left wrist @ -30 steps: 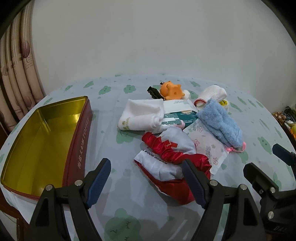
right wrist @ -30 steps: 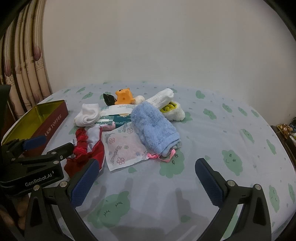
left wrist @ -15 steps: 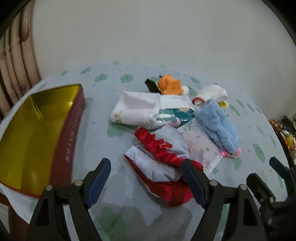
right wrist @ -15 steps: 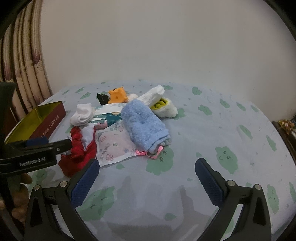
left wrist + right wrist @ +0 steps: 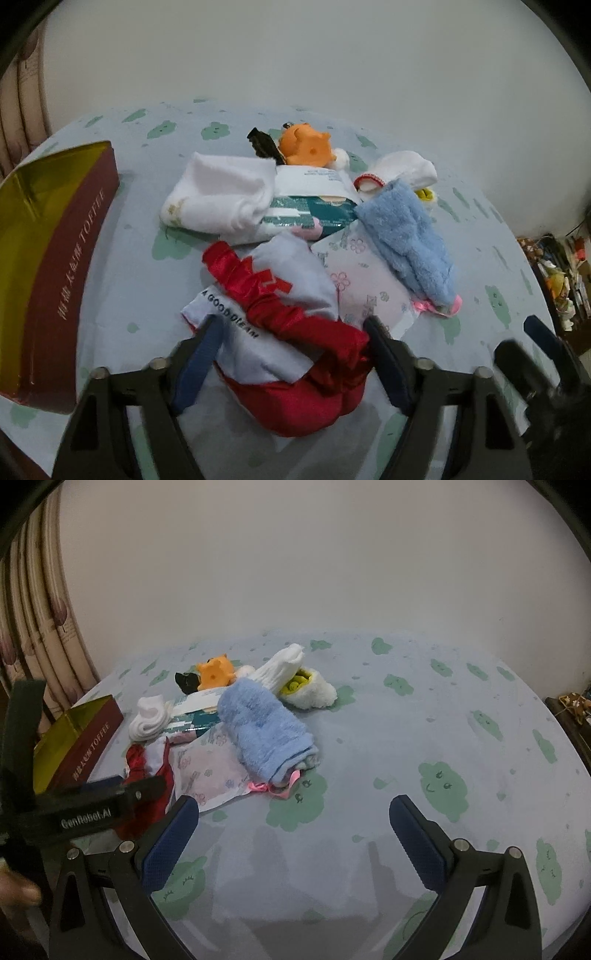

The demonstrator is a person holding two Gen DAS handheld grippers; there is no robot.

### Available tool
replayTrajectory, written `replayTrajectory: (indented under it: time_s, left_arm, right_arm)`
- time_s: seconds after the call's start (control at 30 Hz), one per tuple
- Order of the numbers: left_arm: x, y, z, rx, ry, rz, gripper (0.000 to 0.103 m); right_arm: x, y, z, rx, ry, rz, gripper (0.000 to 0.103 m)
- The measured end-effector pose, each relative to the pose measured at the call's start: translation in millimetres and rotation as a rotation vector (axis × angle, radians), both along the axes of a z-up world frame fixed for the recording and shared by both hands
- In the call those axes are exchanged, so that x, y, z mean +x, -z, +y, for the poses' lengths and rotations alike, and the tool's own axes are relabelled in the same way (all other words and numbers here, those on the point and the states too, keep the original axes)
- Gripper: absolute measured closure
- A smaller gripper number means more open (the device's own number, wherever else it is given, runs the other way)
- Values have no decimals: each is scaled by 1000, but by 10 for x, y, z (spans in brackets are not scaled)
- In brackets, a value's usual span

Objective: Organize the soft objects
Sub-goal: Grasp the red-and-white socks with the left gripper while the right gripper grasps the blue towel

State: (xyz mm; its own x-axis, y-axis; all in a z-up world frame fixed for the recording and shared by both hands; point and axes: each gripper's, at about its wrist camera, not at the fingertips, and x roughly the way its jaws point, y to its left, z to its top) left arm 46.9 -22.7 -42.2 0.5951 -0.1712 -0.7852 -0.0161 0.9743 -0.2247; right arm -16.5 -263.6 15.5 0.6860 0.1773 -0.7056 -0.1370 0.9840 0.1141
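Observation:
A pile of soft things lies mid-table. A red and white cloth bag (image 5: 280, 332) lies nearest, and my open left gripper (image 5: 295, 358) straddles its near end, fingers on either side. Behind it are a folded white cloth (image 5: 221, 195), a blue fluffy towel (image 5: 406, 236), a floral packet (image 5: 365, 288), a teal tissue pack (image 5: 314, 210) and an orange plush (image 5: 303, 147). My right gripper (image 5: 295, 842) is open and empty above bare tablecloth, in front of the blue towel (image 5: 266, 731).
An open red tin (image 5: 66, 266) with a gold inside stands at the left. A white sock (image 5: 280, 672) and a white and yellow plush (image 5: 310, 690) lie behind the towel. Curtains (image 5: 33, 635) hang at far left. Clutter (image 5: 557, 269) sits beyond the table's right edge.
My left gripper has moved forward and down until its fingers straddle the red and white bag. My right gripper has drifted back a little and stays open.

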Motion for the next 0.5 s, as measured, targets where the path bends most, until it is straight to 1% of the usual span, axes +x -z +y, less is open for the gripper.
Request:
replayTrajectory:
  time_s: [0.03,0.07,0.1,0.17,0.23,0.3,0.37,0.5]
  left_arm:
    - [3,22,11,3,1,10,72]
    - [5,32,38,-2,10,22,73]
    - [-13,18,62,-7,11,16,77]
    - [-39,1,108,8,12,17,80]
    - [-81,-32,175,-12,1,13,82]
    - [-156,-150,234,-29,-1,-7,82]
    - [-254,-330,270,-23,1,-45,82]
    - [-420,-657,328,-19,10,-110,82]
  right_arm:
    - [3,-3,-1,0,0,0,0]
    - [6,0,4,-2,1,1,0]
    - [10,8,8,-5,2,3,0]
    - [23,27,10,-8,2,10,0]
    - [31,37,4,-14,4,13,0]
    - [41,26,-17,-24,11,8,0]
    - [73,-2,-75,-23,29,2,0]
    - [208,-62,-139,-18,28,5,0]
